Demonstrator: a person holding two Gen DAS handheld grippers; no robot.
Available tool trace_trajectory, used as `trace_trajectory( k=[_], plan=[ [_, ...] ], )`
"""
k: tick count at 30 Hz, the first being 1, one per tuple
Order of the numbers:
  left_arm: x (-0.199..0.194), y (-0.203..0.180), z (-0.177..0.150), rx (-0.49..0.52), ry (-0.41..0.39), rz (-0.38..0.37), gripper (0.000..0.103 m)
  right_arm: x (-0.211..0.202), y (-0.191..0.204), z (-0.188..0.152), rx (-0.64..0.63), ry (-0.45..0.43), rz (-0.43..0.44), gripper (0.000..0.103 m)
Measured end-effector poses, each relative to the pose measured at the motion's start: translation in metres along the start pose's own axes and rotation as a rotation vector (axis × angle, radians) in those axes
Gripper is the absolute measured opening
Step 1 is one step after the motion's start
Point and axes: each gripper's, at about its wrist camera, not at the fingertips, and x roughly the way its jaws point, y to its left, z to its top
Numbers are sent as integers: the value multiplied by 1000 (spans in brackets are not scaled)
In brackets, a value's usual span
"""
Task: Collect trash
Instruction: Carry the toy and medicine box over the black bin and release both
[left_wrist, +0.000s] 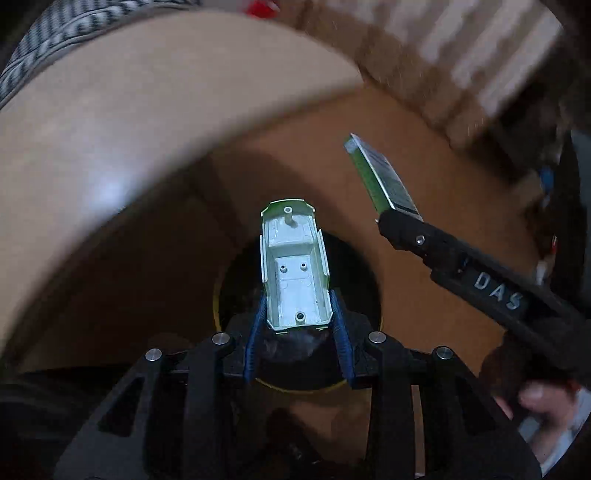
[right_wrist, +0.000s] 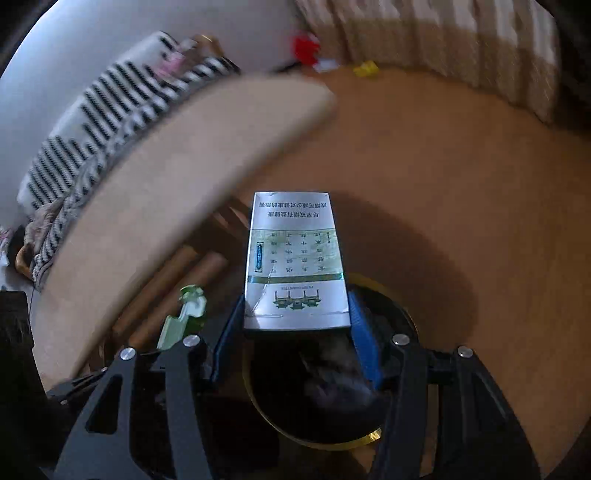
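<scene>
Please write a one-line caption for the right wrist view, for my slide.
Right gripper holds a silver-green printed cardboard box above a round black bin with yellow rim.

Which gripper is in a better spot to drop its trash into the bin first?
Probably the left. The left gripper holds the green plastic shell right over the dark mouth of the bin. The right gripper holds its cigarette pack mostly beyond the bin's far rim, over floor.
</scene>
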Motion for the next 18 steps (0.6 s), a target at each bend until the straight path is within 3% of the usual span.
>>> trace_trajectory(
  k=[3,8,18],
  plan=[
    [18,-3,-11,16,42,4,33,11,-16,-13,40,28,-2,54],
    [21,-1,-9,6,41,5,33,24,-23,-19,59,65,-8,54],
    [22,6,-4,17,59,-1,33,41,-28,-2,72,101,7,54]
  ],
)
